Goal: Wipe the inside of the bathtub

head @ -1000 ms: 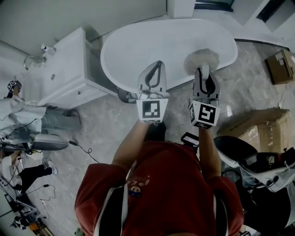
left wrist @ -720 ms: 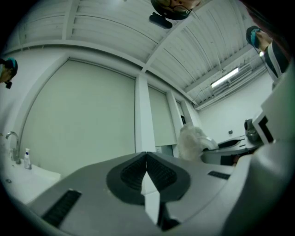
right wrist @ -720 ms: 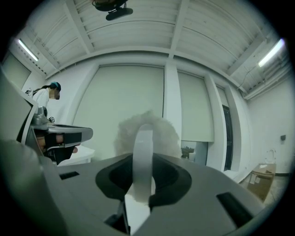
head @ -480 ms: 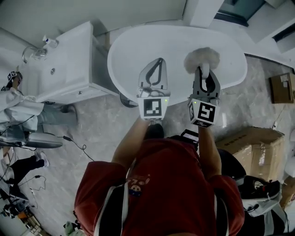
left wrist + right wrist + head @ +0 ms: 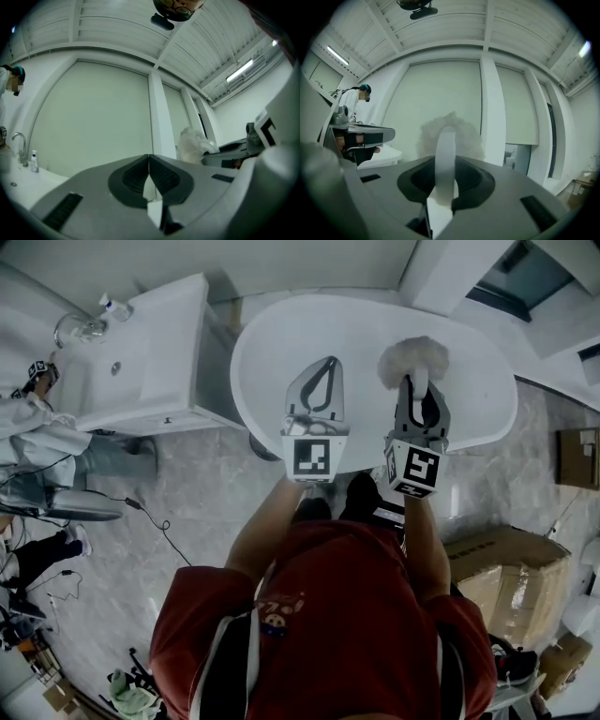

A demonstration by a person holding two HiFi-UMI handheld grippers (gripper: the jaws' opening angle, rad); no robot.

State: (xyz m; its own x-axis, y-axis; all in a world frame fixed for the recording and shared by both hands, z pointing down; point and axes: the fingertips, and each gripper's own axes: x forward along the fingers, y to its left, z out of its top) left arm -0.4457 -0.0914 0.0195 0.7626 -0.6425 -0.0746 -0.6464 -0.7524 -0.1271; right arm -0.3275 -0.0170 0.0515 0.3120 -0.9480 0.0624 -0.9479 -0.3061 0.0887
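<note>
My right gripper (image 5: 413,382) clamped on fluffy duster (image 5: 412,354) handle; my left gripper (image 5: 324,364) closed, empty; both overlap bathtub (image 5: 281,329), upper centre of frame.

tub (image 5: 309,324) looks smooth glossy white, duster head (image 5: 413,360) at 1 o'clock is fluffy, floor (image 5: 202,488) is polished marble-ish stone, matt cardboard box (image 5: 506,563) at 4 o'clock

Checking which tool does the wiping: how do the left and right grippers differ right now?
The left gripper has jaws together on nothing; the right gripper clamps a fluffy duster by its handle. The left's marker cube sits square, the right's tilted. Both hang over the bathtub.
</note>
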